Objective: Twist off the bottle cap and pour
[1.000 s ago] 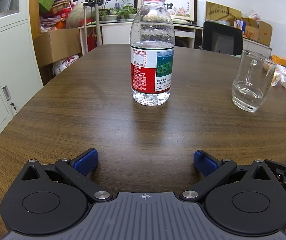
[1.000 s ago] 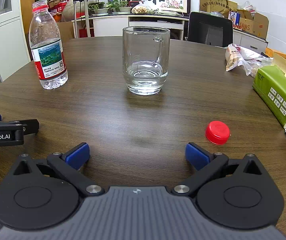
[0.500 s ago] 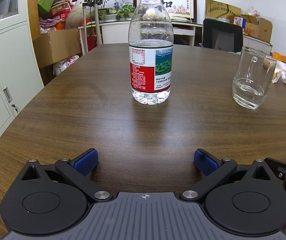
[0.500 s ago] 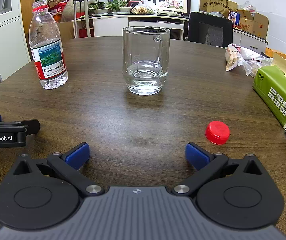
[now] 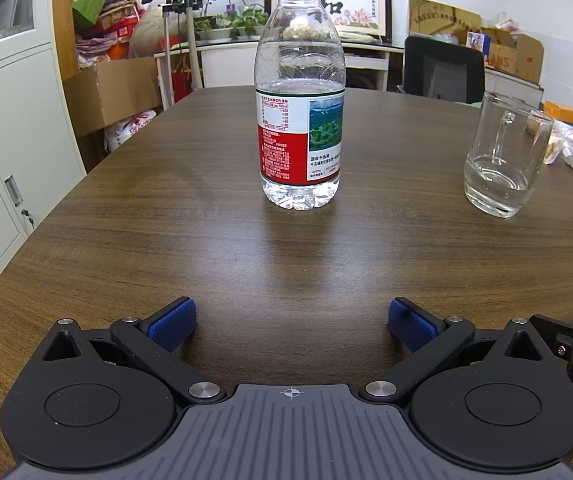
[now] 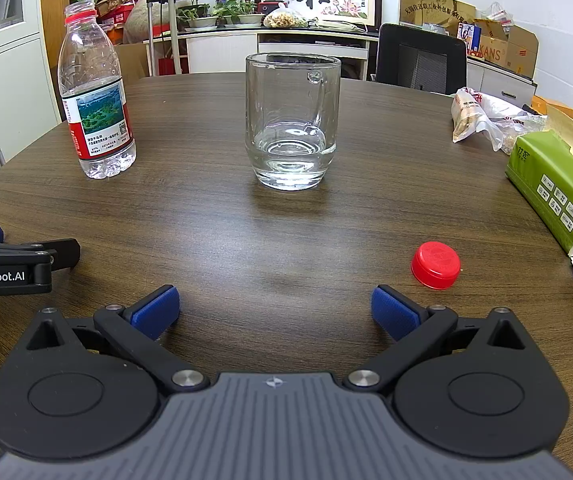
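A clear plastic water bottle [image 5: 300, 120] with a red and white label stands upright and uncapped on the wooden table, straight ahead of my left gripper [image 5: 291, 320], which is open and holds nothing. The same bottle [image 6: 94, 112] shows at the left in the right wrist view. A glass mug [image 6: 292, 128] with a little water in it stands ahead of my right gripper [image 6: 275, 310], also open. The mug [image 5: 504, 160] stands right of the bottle. The red cap [image 6: 435, 265] lies on the table just right of my right gripper's right finger.
A green tissue pack [image 6: 562, 188] and a crinkled plastic bag [image 6: 482, 118] lie at the table's right side. A black office chair [image 6: 420, 60] stands beyond the far edge. White cabinets [image 5: 2, 128] stand at the left. The left gripper's side [image 6: 14, 264] shows at the right wrist view's left edge.
The left gripper has shifted slightly, so the bottle now sits a little more centred in its view. The right gripper, mug and cap have not moved.
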{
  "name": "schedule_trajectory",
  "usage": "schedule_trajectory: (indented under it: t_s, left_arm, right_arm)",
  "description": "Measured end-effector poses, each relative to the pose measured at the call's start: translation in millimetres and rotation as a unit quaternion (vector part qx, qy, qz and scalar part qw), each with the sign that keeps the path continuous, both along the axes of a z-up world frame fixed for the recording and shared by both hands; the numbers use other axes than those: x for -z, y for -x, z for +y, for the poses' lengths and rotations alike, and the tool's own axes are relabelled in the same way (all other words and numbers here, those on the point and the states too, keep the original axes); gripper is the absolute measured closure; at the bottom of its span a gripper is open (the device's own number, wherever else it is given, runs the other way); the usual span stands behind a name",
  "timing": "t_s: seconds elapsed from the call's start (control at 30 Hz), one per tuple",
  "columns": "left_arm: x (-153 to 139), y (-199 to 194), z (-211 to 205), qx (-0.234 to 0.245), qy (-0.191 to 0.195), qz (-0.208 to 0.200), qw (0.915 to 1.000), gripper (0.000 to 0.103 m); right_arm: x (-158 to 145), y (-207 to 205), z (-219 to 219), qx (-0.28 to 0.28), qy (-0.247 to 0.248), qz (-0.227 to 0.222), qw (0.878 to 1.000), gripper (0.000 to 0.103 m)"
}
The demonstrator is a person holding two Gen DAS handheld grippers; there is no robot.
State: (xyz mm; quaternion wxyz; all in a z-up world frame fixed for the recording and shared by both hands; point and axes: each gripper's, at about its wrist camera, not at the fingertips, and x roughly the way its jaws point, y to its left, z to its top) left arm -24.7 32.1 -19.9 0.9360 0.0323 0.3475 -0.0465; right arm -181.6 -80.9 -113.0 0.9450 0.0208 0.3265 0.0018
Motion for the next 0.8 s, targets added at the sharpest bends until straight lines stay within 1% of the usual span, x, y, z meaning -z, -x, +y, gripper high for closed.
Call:
schedule_trajectory:
  t_s: [0.47, 0.6, 0.8]
  left_arm:
    - [1.4, -2.5, 1.2, -0.006, 0.012, -0.005, 0.9999, 0.000]
    - [3.6, 3.2, 7.0, -0.006, 0.016, -0.006, 0.9998, 0.000]
    - [4.5, 3.6, 2.0, -0.007, 0.005, -0.004, 1.0000, 0.000]
  right_arm:
    - [-0.1, 0.6, 0.3, 0.000, 0.000, 0.000, 1.000, 0.000]
    - [-0.1, 0.8, 0.4, 0.000, 0.000, 0.000, 1.000, 0.000]
    - [-0.1, 1.1, 0.6, 0.000, 0.000, 0.000, 1.000, 0.000]
